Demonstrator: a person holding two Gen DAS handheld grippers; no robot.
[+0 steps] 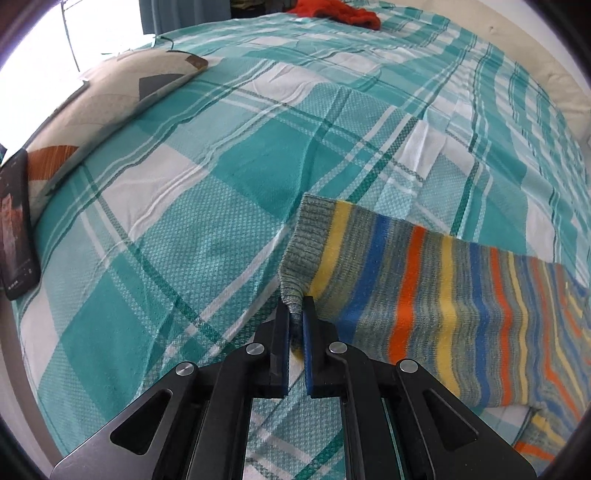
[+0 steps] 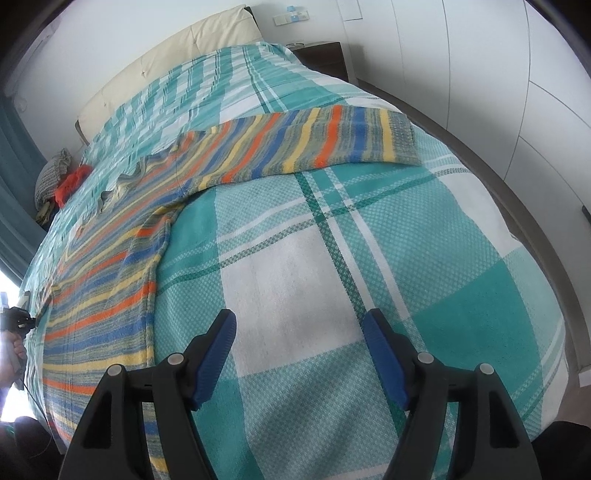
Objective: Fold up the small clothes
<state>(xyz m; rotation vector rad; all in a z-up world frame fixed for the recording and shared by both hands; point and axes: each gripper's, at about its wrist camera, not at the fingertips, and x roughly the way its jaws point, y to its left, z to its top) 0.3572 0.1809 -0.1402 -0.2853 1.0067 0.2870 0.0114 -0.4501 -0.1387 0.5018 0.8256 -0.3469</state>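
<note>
Over on the left, the left gripper (image 1: 296, 314) has its blue pads pinched together on the grey ribbed cuff (image 1: 301, 243) of one sleeve of the striped knit sweater (image 1: 424, 295), the fabric bunched into a small peak between the fingers. The sweater lies spread flat across the teal plaid bedspread (image 1: 207, 192), sleeves stretched out to either side, its body running down toward the near edge of the bed. A dark phone (image 1: 16, 225) leans beside a patterned pillow (image 1: 110, 107) off to the left, and a red garment (image 1: 340, 13) sits far up the bed, well apart from the work

It looks like a soft, light knit with some stretch: it will sag and drape the moment it leaves the bed, and the ribbing should give the pads a good bite without slipping. A cuff corner is a sound place to hold for carrying the sleeve across the body, though a pinch that small could let the sleeve twist as it travels

On the right, the right gripper (image 2: 299, 350) hovers over bare bedspread with its fingers apart and widening, nothing between them. The other sleeve's cuff (image 2: 400, 142) lies far ahead of it, near the bed's right edge; that cuff, or the hem (image 2: 149, 332) just to its left, seems the natural grab
</note>
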